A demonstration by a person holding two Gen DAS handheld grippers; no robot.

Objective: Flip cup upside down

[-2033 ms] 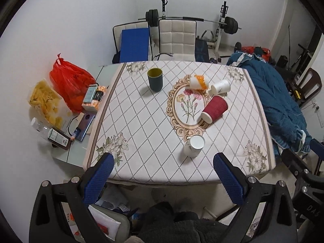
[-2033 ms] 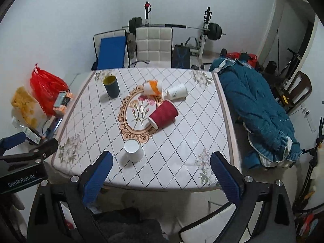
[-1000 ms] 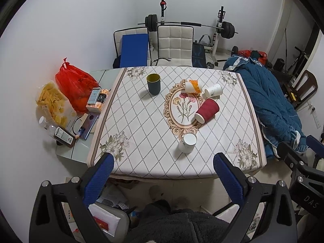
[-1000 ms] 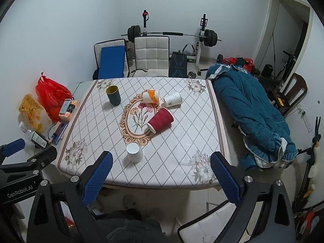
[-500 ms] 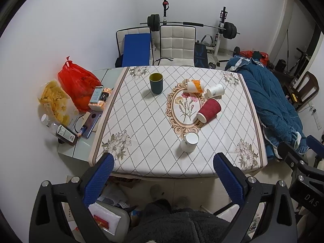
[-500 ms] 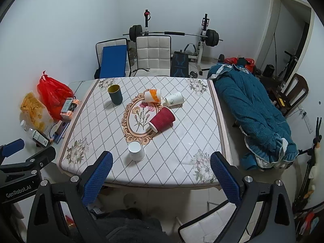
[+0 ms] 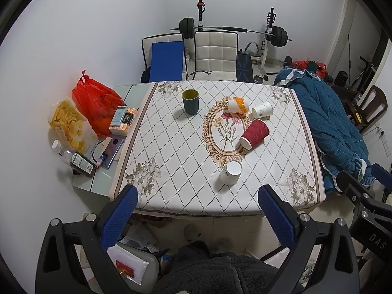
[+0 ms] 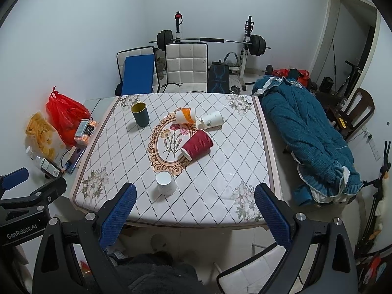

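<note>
A table (image 7: 171, 152) with a diamond-pattern cloth holds several cups. A dark green cup (image 7: 190, 102) (image 8: 140, 114) stands upright at the far left. An orange-and-white cup (image 7: 237, 104) (image 8: 185, 115), a white cup (image 7: 262, 109) (image 8: 212, 119) and a red ribbed cup (image 7: 254, 134) (image 8: 196, 144) lie on their sides. A white cup (image 7: 230, 172) (image 8: 166, 182) stands upside down near the front edge. My left gripper (image 7: 197, 212) and right gripper (image 8: 194, 208) are open and empty, held high in front of the table's near edge.
A red bag (image 7: 95, 103), a snack bag (image 7: 69, 127), bottles and a phone sit on a side table at the left. A blue quilt (image 8: 306, 132) lies to the right. Two chairs (image 8: 186, 66) and a barbell rack (image 8: 210, 40) stand behind the table.
Both grippers first pulled back and up from the table, then came slightly closer again. The cups have not moved.
</note>
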